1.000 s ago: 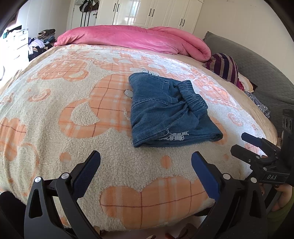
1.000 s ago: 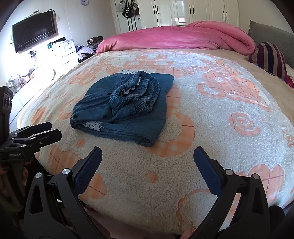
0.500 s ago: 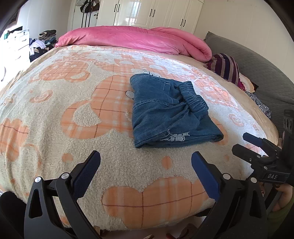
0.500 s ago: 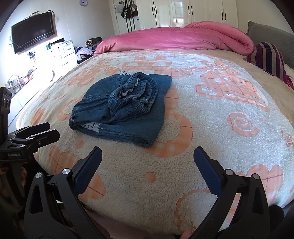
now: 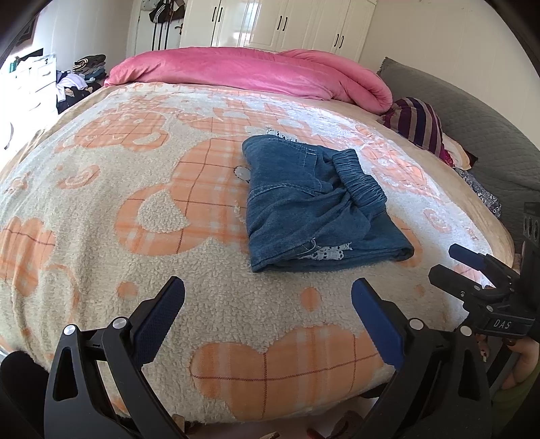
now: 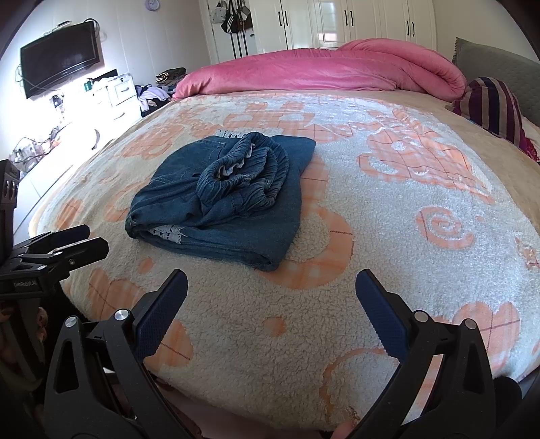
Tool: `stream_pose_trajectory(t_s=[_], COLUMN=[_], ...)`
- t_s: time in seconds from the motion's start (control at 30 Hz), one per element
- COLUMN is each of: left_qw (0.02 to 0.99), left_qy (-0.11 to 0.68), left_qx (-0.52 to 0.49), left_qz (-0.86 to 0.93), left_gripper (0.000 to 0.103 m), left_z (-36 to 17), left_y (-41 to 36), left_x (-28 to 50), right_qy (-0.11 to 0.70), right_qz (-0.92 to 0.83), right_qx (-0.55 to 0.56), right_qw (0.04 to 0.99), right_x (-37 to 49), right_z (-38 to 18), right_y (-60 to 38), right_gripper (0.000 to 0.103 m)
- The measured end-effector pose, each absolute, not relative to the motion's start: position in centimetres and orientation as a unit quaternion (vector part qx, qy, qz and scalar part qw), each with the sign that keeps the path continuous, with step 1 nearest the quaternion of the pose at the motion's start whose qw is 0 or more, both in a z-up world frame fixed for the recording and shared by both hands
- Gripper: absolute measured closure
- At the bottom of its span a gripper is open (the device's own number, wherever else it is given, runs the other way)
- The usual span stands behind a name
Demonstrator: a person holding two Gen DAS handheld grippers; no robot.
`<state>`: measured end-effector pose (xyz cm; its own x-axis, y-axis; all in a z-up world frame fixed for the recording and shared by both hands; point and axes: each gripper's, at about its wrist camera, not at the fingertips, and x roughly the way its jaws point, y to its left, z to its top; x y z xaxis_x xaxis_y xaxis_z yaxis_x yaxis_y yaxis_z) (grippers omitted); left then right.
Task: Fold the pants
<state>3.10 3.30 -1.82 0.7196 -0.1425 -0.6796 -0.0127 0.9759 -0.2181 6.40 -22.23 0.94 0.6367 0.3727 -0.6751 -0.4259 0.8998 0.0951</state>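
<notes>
A: Left gripper (image 5: 268,312) — jaws wide apart, nothing held. Right gripper (image 6: 271,309) the same, both over the near edge of the bed.
B: Surface?
A: Fleece blanket (image 5: 101,209), cream with orange checked shapes. Pants (image 5: 314,209) folded in a denim bundle mid-bed, waistband bunched on top, well apart from both grippers.
B: Room?
A: Pink duvet (image 6: 324,72) at the far edge, striped pillow (image 6: 489,104) to the right, white wardrobe (image 5: 280,23) behind, TV (image 6: 60,62) on the left wall. Nothing between grippers and pants.
</notes>
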Motion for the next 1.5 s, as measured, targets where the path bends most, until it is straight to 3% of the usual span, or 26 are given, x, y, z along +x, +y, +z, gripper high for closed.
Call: stream_pose_trajectory(t_s=[1.13, 1.33, 1.5], left_qw=[0.928, 0.936, 0.919], left_qy=[0.358, 0.332, 0.358], left_qx=[-0.101, -0.114, -0.12], left_qz=[-0.015, 0.04, 0.111], left_gripper=[0.004, 0.004, 0.004], left_z=[-1.7, -0.6, -1.0], left_y=[3.9, 7.2, 13.5], left_x=[3.5, 4.5, 8.3], right_qy=[0.373, 0.37, 0.358], right_qz=[0.189, 0.156, 0.086], right_qx=[-0.032, -0.02, -0.011], right_qw=[0.908, 0.916, 0.93], right_x=[7.7, 9.9, 14.5], right_z=[0.2, 0.5, 1.6], right_y=[-23.3, -26.1, -31.6], right_gripper=[0.009, 0.009, 0.009])
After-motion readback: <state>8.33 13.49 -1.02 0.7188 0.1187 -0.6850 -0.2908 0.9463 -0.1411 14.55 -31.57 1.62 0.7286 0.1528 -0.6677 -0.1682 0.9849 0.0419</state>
